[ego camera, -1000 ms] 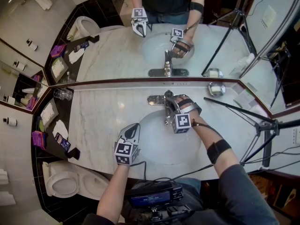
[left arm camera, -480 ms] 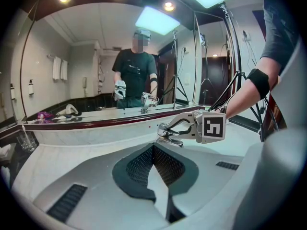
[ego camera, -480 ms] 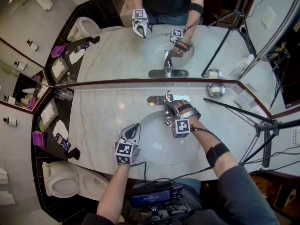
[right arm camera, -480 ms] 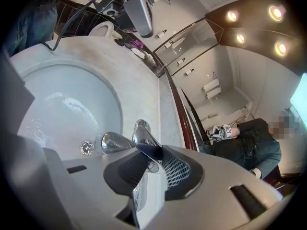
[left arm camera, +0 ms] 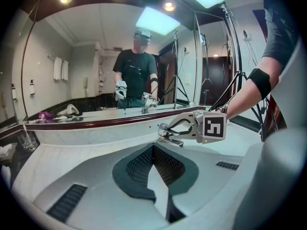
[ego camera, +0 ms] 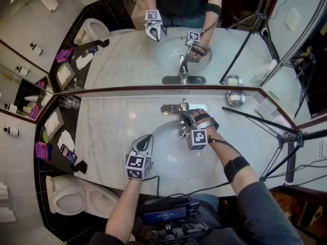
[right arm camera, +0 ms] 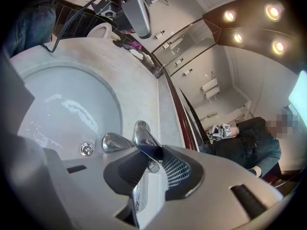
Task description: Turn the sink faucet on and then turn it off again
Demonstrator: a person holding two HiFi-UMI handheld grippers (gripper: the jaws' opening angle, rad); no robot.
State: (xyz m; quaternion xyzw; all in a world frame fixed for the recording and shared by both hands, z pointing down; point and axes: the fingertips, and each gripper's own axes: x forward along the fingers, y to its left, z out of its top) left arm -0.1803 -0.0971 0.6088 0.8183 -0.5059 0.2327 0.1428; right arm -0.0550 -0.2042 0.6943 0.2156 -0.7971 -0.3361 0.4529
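The right gripper (ego camera: 185, 118) reaches over the back rim of the white oval sink basin (ego camera: 166, 160) and has its two dark ribbed pads clamped on the flat chrome lever (right arm camera: 144, 139) of the chrome single-lever faucet (ego camera: 182, 107), which stands at the middle of the basin's back edge. The short rounded spout (right arm camera: 114, 142) points out over the bowl towards the round metal drain (right arm camera: 86, 149). I cannot tell whether water is running, as no clear stream shows, only glints on the bowl. The left gripper (ego camera: 143, 141) hovers over the basin's front-left rim with its jaws together on nothing, well apart from the faucet. The step in hand looks like working the lever. To do it well, the grip should sit square across the blade and away from its slippery tip. The wrist should swing in the arc of the lever's own hinge instead of pulling straight, so the smooth chrome does not slide out of the pads. A slow, modest lift should avoid splash onto the pale marble counter (ego camera: 117, 121) round the basin, and the same hold can then press the lever back down.
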